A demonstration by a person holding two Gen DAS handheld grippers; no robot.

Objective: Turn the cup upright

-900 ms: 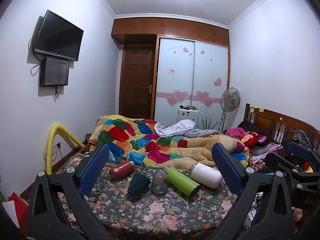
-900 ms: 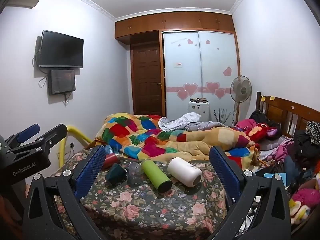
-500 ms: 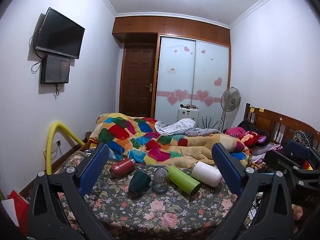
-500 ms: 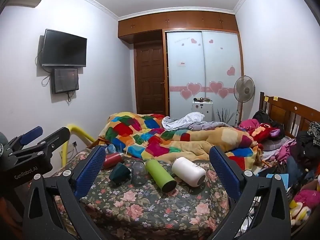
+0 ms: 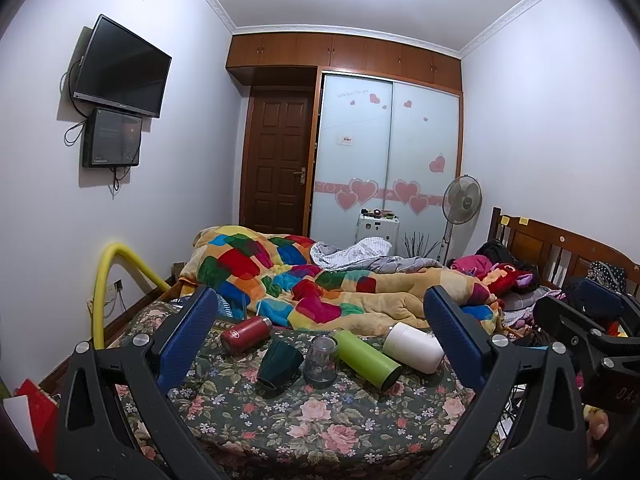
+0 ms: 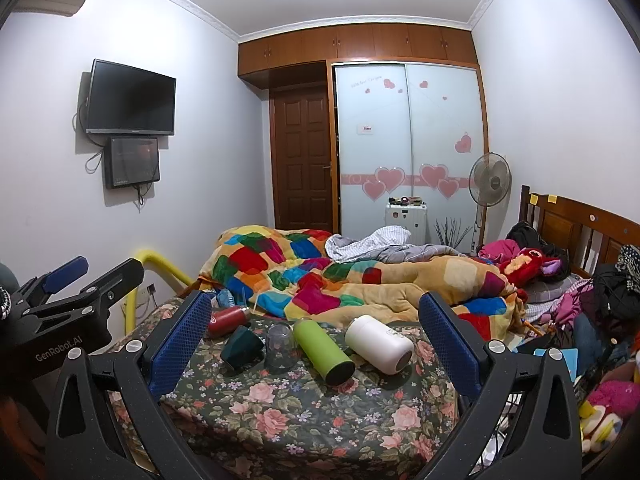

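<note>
You hold the left gripper with its blue-padded jaws spread wide and nothing between them, short of the floral-patterned bedspread. The right gripper is likewise wide apart and carries nothing; it shows at the right edge of the left wrist view as well. Five vessels sit in a row on the bedspread. The dark green cup lies tipped on its side, mouth toward you. Just beside it on the right, the clear glass tumbler stands mouth-down. To its right the lime-green cylindrical bottle lies on its side, and next to that the white insulated flask lies down too. The red metal bottle lies at the far left of the row, near the multicoloured patchwork quilt.
</note>
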